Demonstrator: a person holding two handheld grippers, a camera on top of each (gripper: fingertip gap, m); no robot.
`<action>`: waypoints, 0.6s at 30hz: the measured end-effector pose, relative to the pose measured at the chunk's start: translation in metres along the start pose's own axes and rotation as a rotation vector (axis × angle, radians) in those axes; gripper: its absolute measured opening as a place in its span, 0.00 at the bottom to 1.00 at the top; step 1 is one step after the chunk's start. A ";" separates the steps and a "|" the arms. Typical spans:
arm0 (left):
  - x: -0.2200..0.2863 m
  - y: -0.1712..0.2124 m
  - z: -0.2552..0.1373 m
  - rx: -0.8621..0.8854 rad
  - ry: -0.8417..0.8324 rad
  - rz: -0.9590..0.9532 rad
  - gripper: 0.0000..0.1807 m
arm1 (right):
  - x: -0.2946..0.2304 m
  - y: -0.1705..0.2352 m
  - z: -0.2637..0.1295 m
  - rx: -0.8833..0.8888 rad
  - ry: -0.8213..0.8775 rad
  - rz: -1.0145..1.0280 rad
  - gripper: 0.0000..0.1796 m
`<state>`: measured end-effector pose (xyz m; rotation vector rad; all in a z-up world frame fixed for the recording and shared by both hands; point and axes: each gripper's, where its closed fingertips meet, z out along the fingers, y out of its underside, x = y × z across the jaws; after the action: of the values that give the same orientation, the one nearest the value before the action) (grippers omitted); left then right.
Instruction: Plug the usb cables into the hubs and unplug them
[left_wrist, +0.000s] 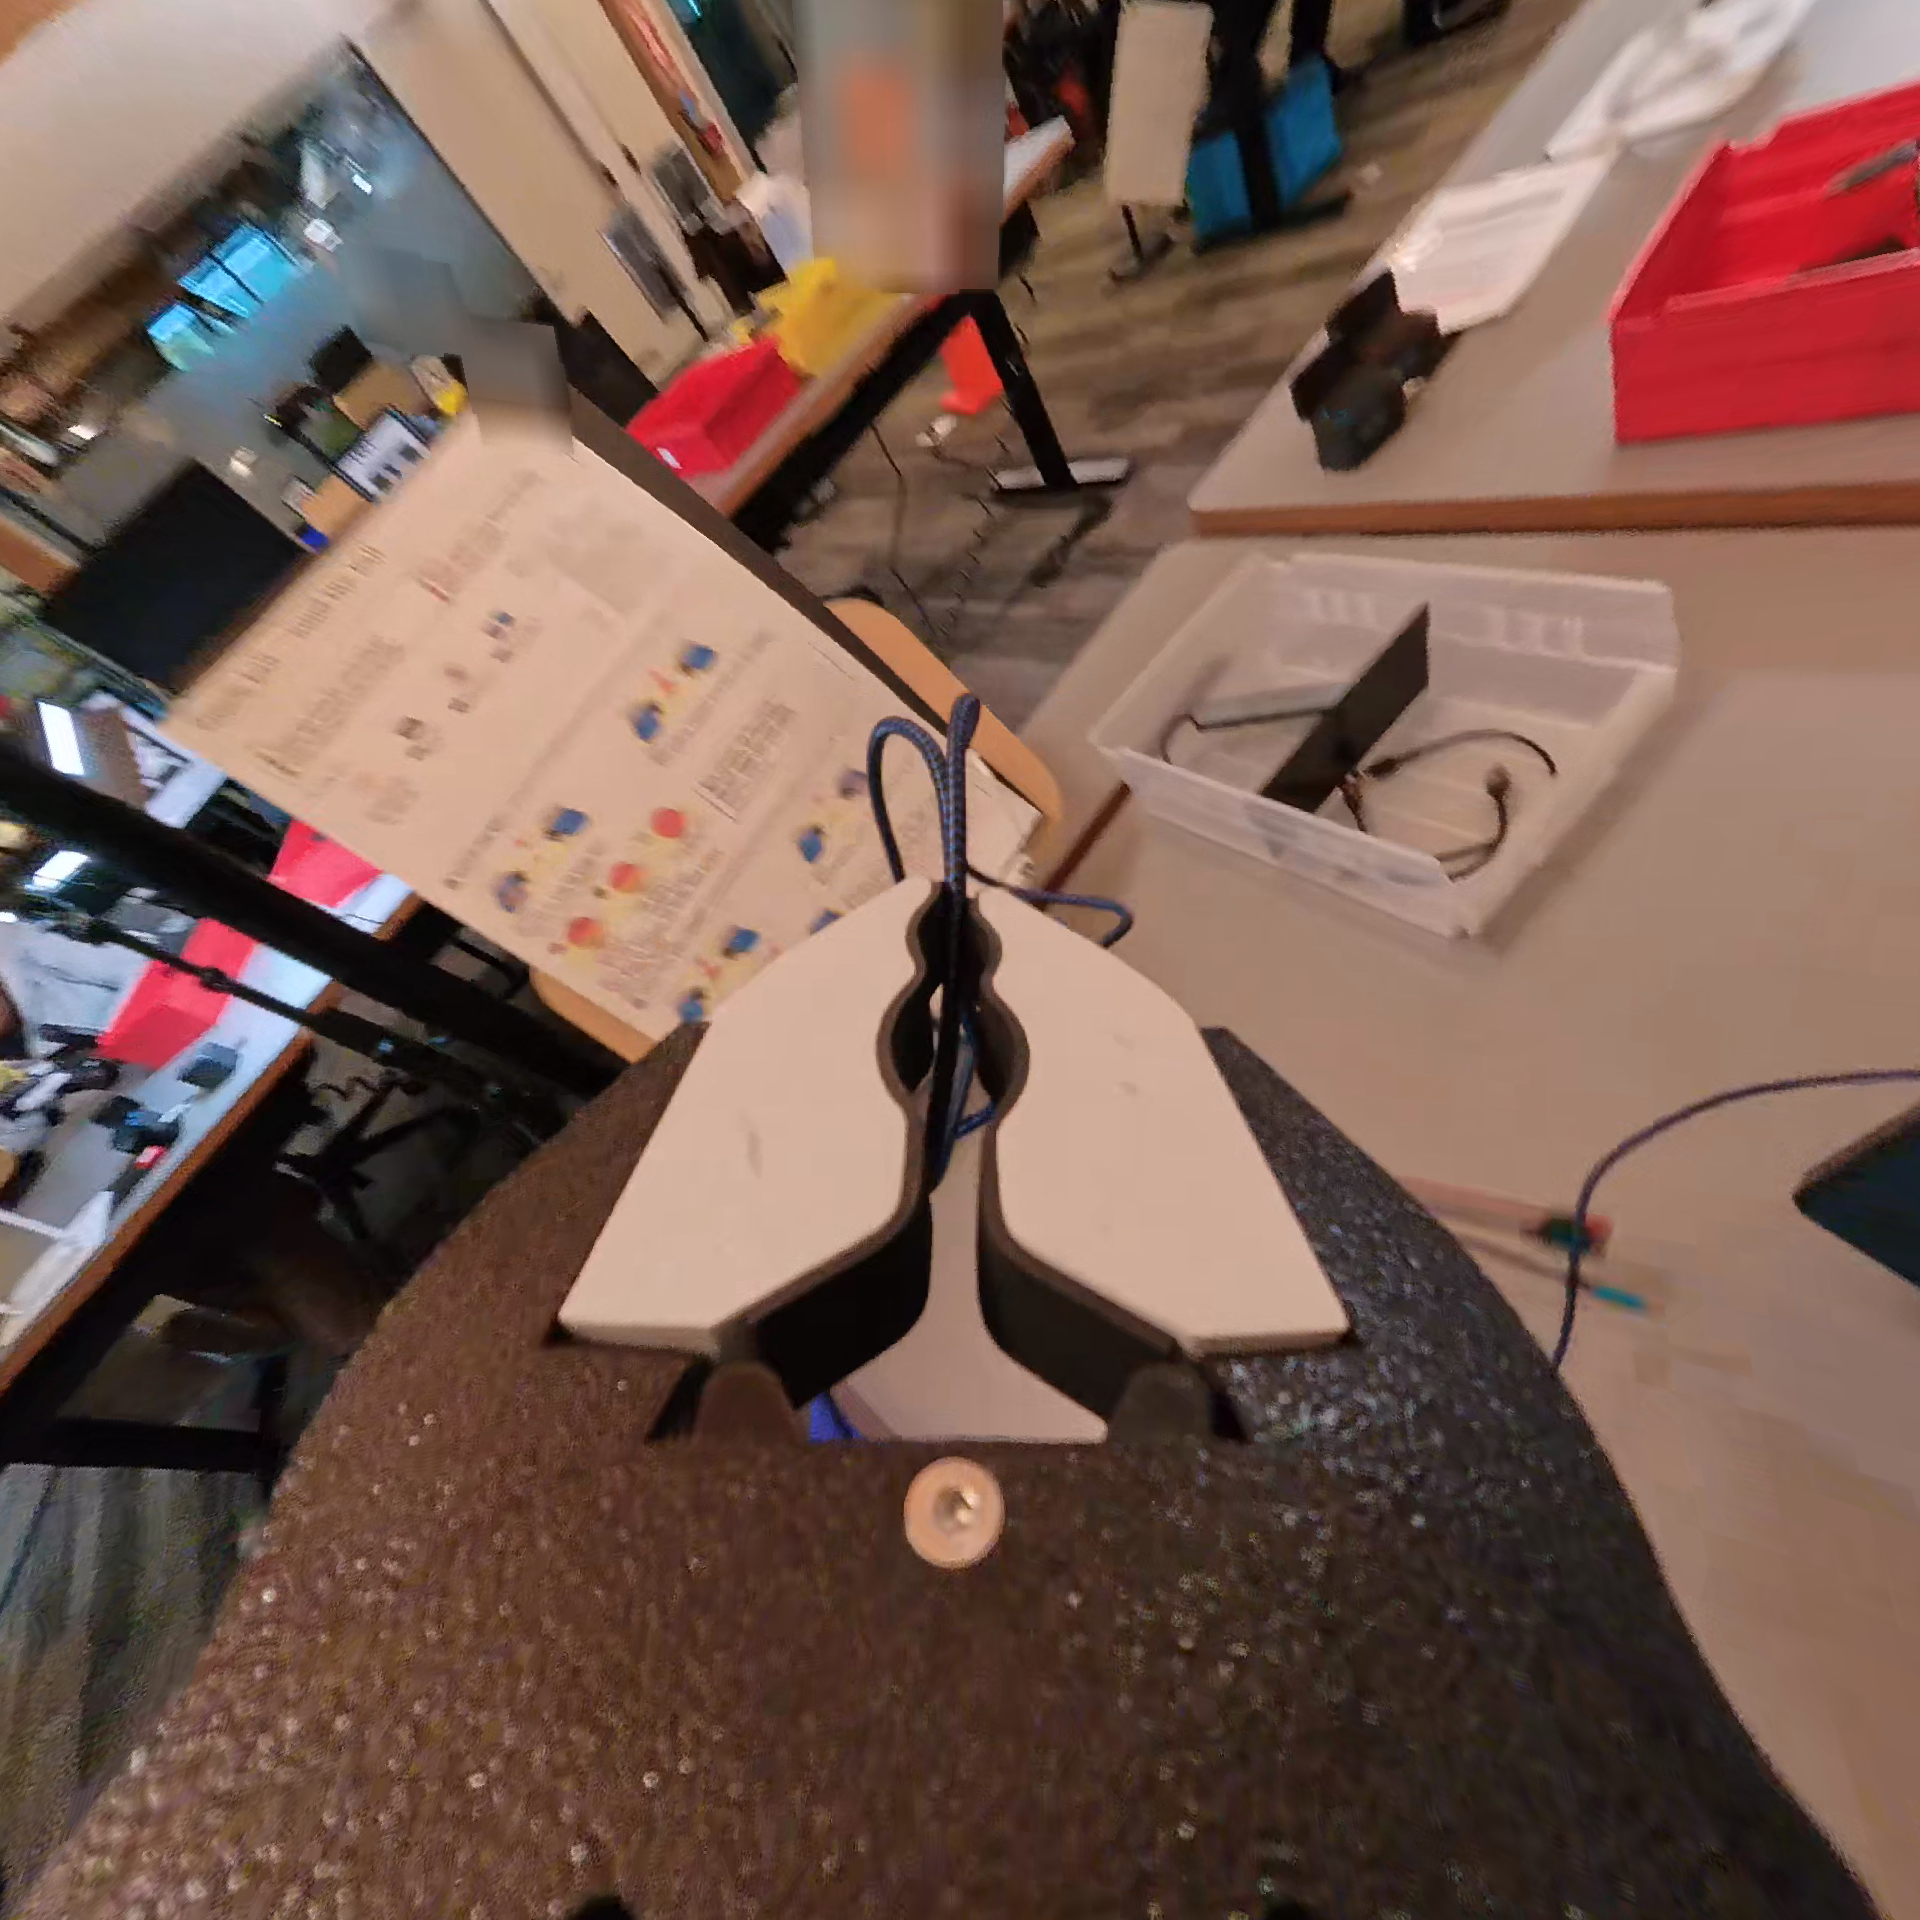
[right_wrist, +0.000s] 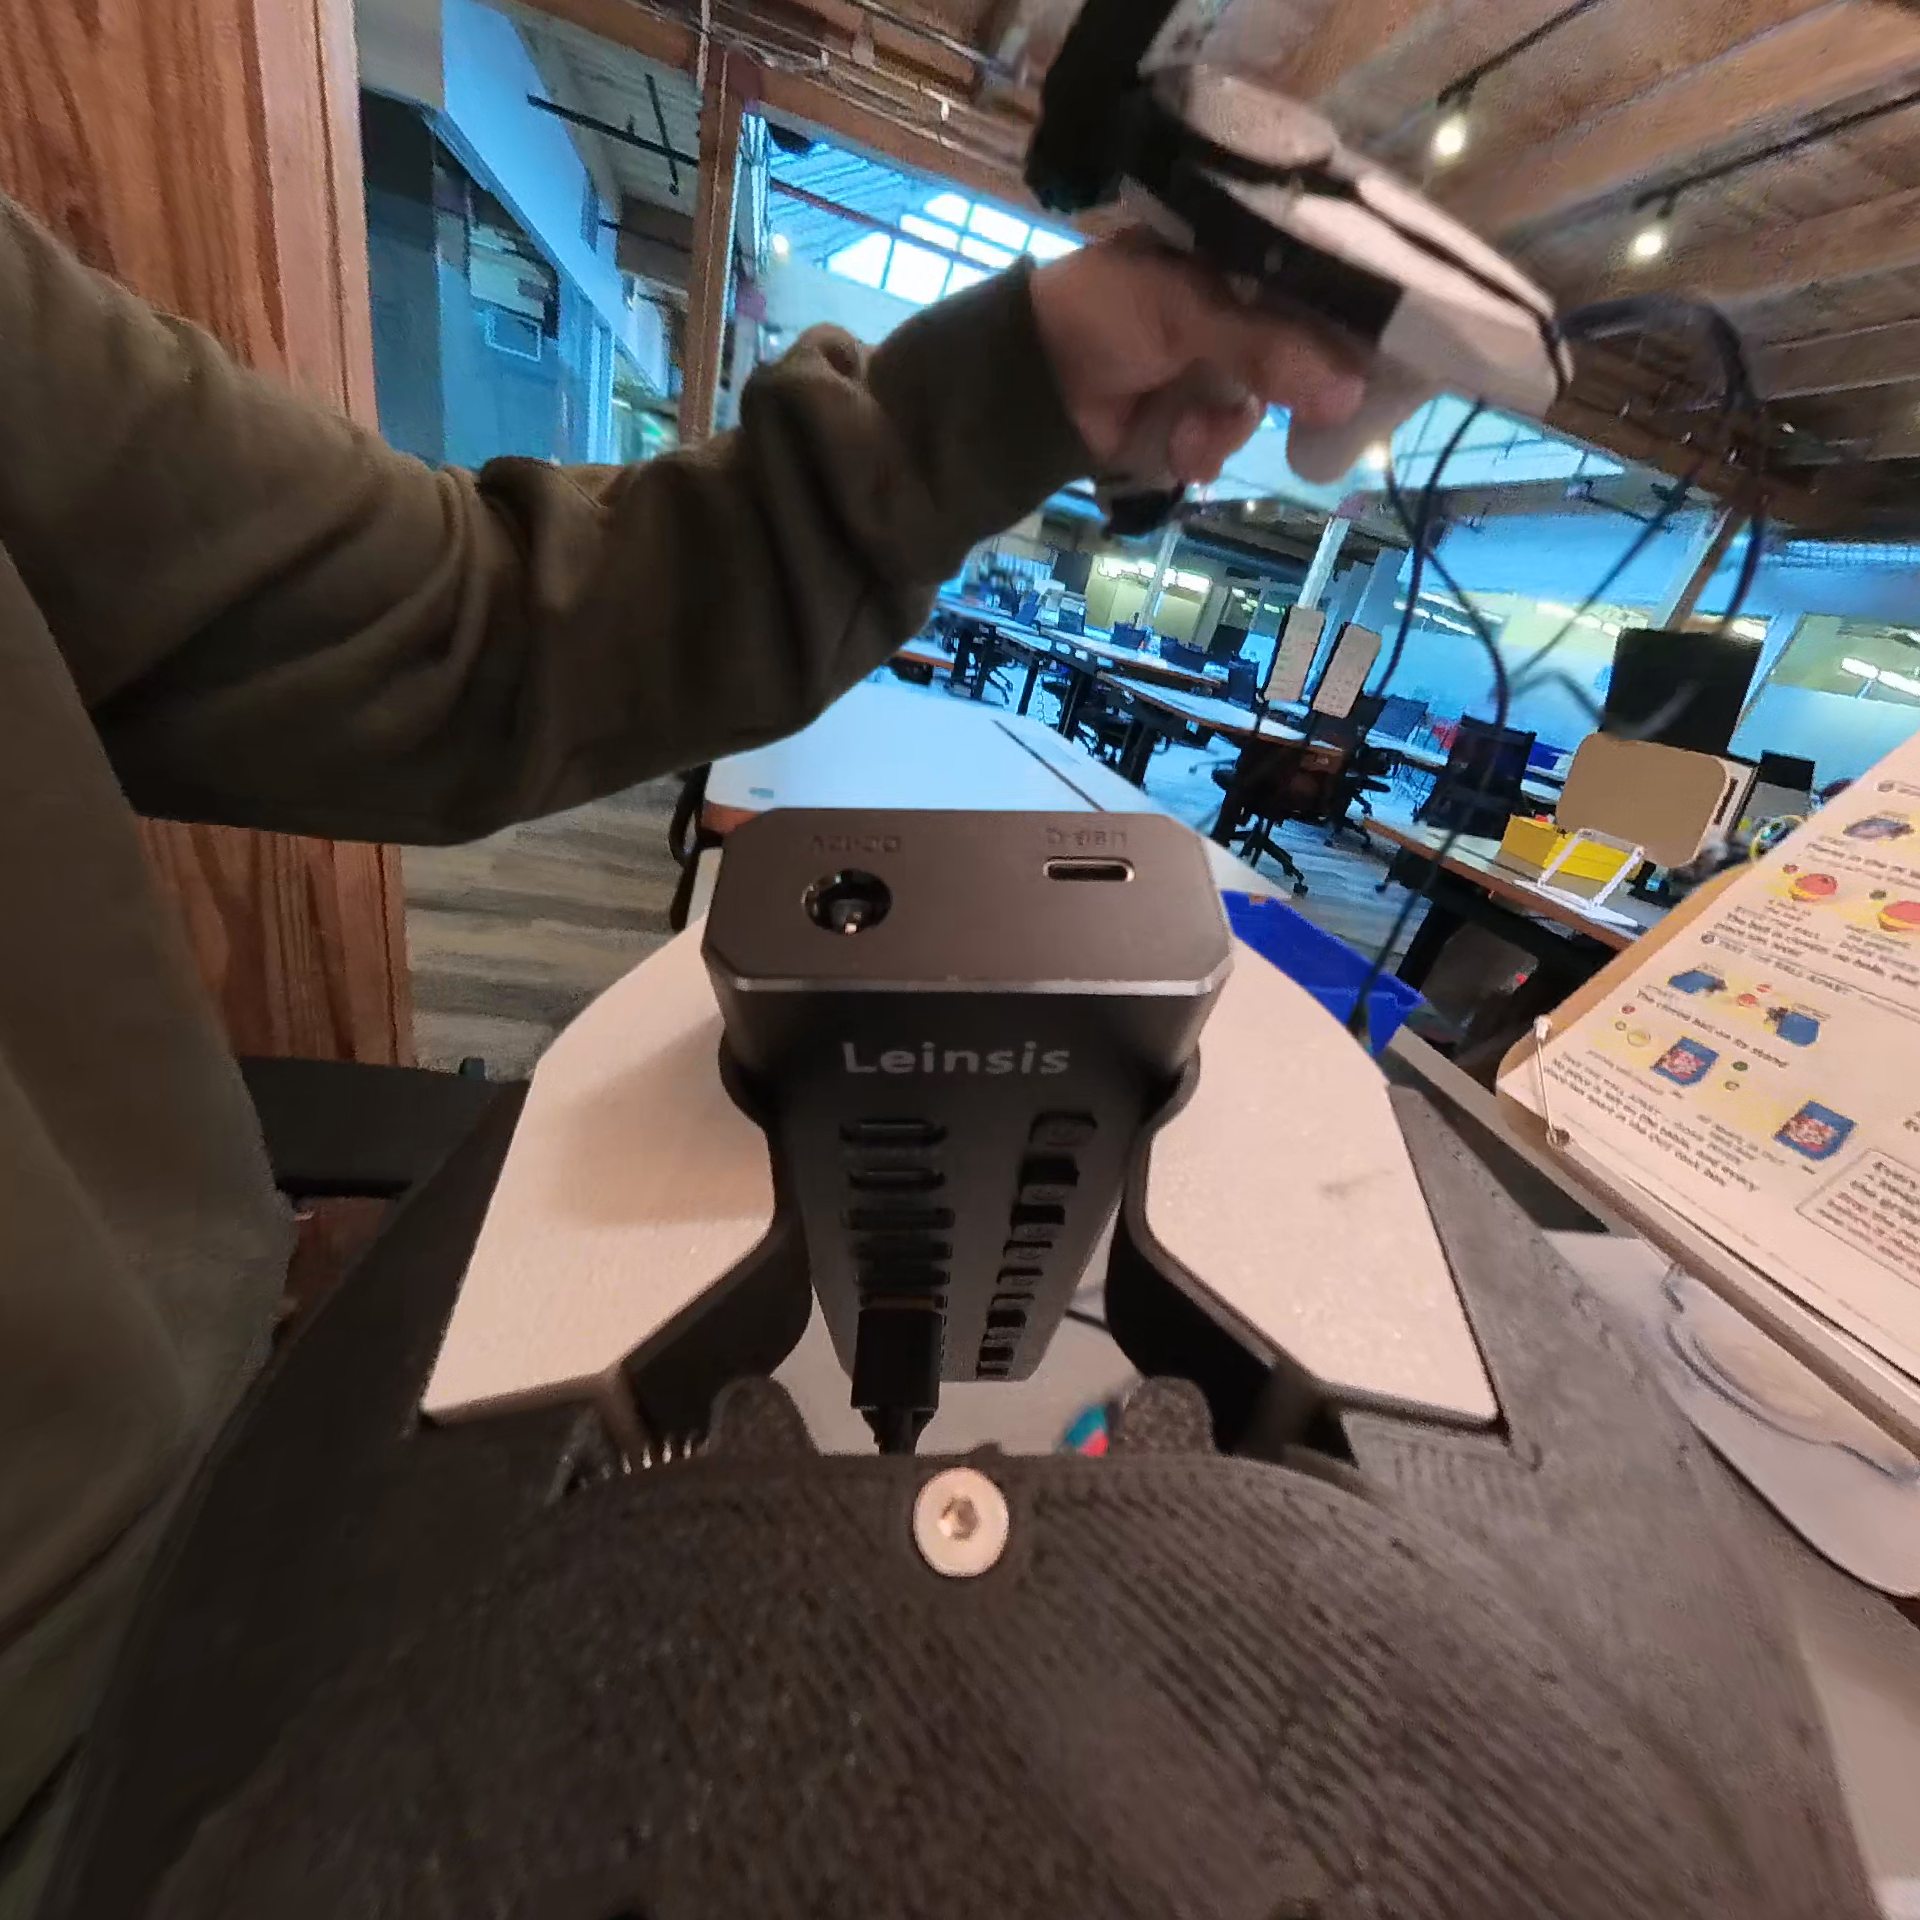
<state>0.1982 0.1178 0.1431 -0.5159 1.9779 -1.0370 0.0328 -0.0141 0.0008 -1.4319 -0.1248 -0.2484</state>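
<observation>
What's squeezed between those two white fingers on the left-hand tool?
A blue braided cable, doubled into a loop, is pinched between the left gripper fingers; the left wrist view shows it.

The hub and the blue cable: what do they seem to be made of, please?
The hub, clamped between the jaws of the right gripper, looks like dark anodised metal with a matte finish; its bright bevelled edge suggests aluminium, though painted plastic is possible. The blue cable, pinched in the left gripper, seems sheathed in braided fabric, likely nylon: a woven blue-and-black pattern shows on it.
</observation>
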 end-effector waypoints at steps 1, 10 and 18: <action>0.013 0.013 0.014 -0.020 0.031 -0.005 0.01 | 0.000 0.003 -0.003 -0.017 0.006 0.003 0.40; 0.093 0.130 0.111 -0.208 0.183 -0.052 0.01 | -0.010 0.017 -0.014 -0.074 -0.027 0.028 0.40; 0.111 0.214 0.131 -0.359 0.235 -0.154 0.06 | -0.015 0.018 -0.011 -0.057 -0.075 0.055 0.40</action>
<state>0.2454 0.1044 -0.1269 -0.7791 2.3833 -0.8665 0.0222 -0.0214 -0.0212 -1.4998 -0.1399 -0.1544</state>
